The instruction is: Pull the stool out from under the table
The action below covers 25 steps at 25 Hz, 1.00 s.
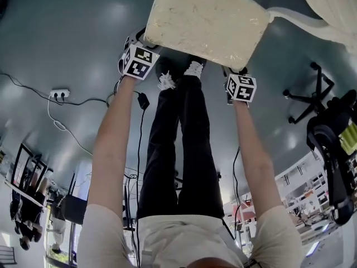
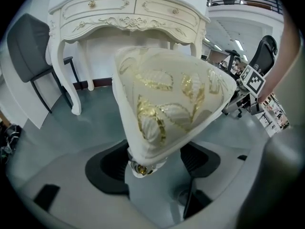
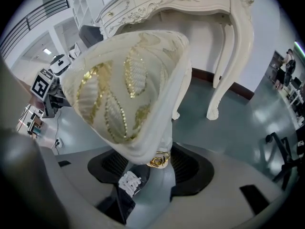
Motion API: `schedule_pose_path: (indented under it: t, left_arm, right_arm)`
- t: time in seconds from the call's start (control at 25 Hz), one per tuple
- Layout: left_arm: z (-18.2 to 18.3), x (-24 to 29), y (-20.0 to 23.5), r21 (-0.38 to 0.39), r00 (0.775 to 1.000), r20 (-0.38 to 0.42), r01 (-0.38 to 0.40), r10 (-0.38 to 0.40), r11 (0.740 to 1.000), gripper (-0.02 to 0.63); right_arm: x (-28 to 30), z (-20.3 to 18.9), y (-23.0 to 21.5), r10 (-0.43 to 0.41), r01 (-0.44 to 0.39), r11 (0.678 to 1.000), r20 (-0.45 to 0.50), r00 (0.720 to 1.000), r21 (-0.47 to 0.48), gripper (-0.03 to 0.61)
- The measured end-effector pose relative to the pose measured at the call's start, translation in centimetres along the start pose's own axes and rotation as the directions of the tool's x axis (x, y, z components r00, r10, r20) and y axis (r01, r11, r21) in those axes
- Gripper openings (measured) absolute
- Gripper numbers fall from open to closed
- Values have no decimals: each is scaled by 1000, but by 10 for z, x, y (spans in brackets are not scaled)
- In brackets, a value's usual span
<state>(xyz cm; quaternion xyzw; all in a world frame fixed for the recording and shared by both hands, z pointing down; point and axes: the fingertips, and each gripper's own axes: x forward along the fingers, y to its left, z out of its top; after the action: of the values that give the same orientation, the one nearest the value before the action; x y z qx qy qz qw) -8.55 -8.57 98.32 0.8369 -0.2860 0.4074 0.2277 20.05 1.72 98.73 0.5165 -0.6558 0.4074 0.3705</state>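
We see one cream, square-cushioned stool [image 1: 206, 21], its fabric worked with gold sequin leaves. It sits at the top centre of the head view, just above the person's two white laced shoes [image 1: 166, 81].

In the left gripper view the stool [image 2: 171, 104] fills the middle of the frame. One corner points down toward the camera, with one gold rosette [image 2: 139, 168] on the white carved frame beneath it. The right gripper view shows the stool [image 3: 124, 89] by its other near corner, with a second gold rosette [image 3: 159, 160].

There are two grippers, each with one marker cube. The left gripper [image 1: 138, 60] [image 2: 152, 163] has its two dark jaws either side of its corner, pinching it. The right gripper [image 1: 241, 88] [image 3: 155, 168] pinches the other corner the same way.

One white carved wooden table [image 2: 128, 20] spans the top of the left gripper view. It has two drawers, each with one gold knob [image 2: 91, 4]. It appears again across the top of the right gripper view [image 3: 190, 4] and in the upper right corner of the head view [image 1: 329, 10]. The stool stands out in front of the table, not beneath its top.

One dark grey chair [image 2: 28, 46] stands at the left edge of the left gripper view, beside the table.
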Motion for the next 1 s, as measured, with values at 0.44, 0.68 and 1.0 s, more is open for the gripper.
schedule_pose_path:
  t: [0.44,0.68,1.0]
  left_arm:
    - [-63,-31,-45,-57,999,-43,8,-11,998,339]
    - [-62,-33,-43,-79,999,-49,-27,24,997,337]
    - [-109,-52,-84,-112,996,-79,-58,49,992,336]
  right_arm:
    - [-26,-62,20,-6,6,1000,-32,999,14,279]
    - [-27,-58,18,1,0,1000,-16,1000,14,273]
    - [-47,-115,32,2,-2,1000,-45,999,9,273]
